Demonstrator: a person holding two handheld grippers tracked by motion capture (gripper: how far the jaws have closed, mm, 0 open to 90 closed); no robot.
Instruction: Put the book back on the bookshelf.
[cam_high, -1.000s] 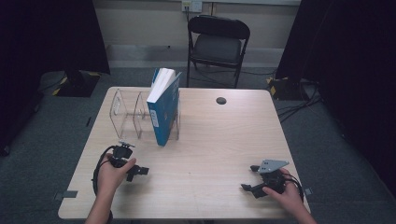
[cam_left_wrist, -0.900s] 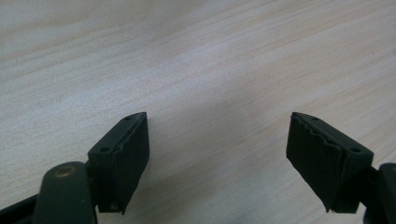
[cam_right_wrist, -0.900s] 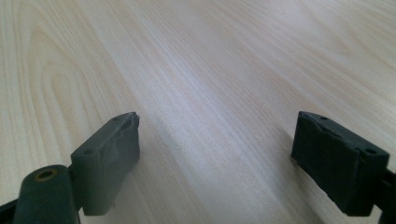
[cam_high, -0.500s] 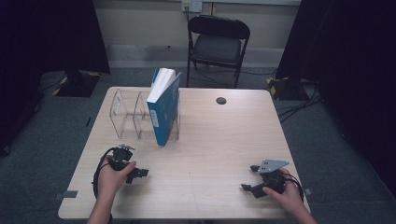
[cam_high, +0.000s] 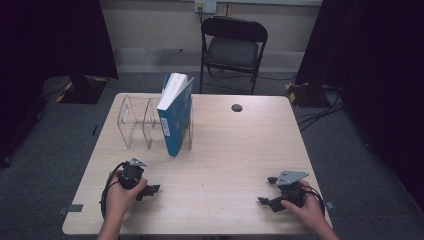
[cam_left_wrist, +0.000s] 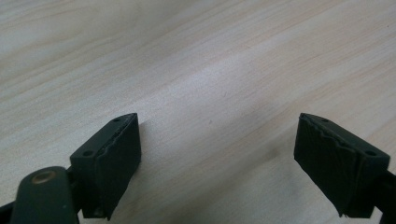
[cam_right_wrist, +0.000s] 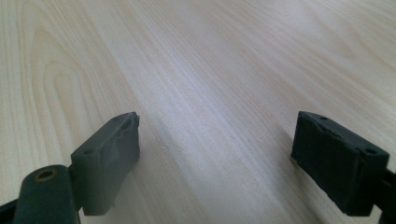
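Two grippers are held low over the table (cam_high: 225, 150), each in one hand; the left gripper (cam_high: 150, 190) is seen near the front left edge, the right gripper (cam_high: 267, 201) near the front right edge, well apart from each other; the left jaws are spread wide and have just been opening, with bare wood alone between them in the left gripper view; the right jaws are likewise spread wide, nothing being pinched; a blue book (cam_high: 175, 116) is stood upright, slightly tilted, in the right end of a clear rack (cam_high: 135, 122) at the table's far left, well beyond the left gripper; a chair (cam_high: 232, 47) is placed behind the table.
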